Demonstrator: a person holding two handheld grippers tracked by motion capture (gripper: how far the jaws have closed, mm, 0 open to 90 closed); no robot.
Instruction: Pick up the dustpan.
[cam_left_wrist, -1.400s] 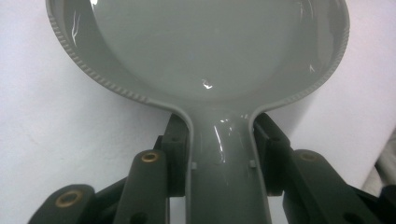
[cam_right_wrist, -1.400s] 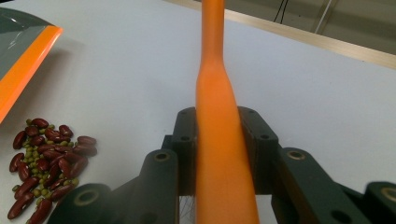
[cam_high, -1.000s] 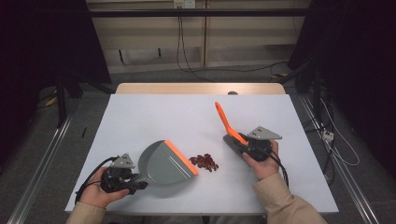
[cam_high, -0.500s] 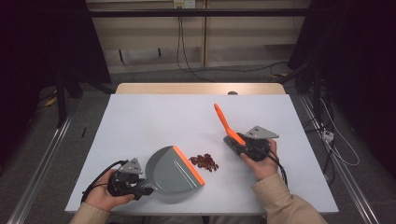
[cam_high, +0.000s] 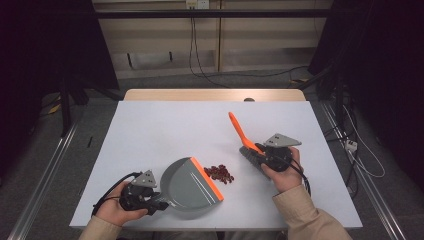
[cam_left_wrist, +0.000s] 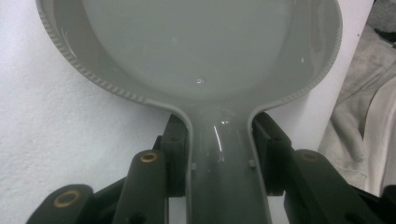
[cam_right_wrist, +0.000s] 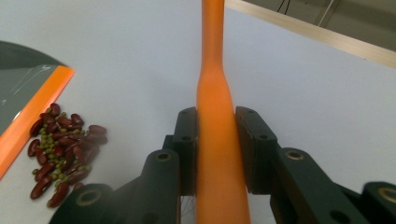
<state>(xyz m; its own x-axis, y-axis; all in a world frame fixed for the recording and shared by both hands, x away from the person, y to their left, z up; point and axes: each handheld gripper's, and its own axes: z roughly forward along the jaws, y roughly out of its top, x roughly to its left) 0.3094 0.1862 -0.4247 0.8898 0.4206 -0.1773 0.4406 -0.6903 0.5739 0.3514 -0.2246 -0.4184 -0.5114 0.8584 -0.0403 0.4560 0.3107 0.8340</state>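
Only the beans (cam_high: 220, 173) lie between dustpan (cam_high: 192, 186) and brush (cam_high: 244, 139); table (cam_high: 165, 130) beyond lies open.

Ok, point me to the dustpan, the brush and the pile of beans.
dustpan (cam_high: 187, 187): high view, on the grey pan floor, behind the orange lip.
brush (cam_right_wrist: 215, 98): right gripper view, on the orange handle above the jaws.
pile of beans (cam_high: 220, 173): high view, middle of the heap, beside the dustpan's lip.
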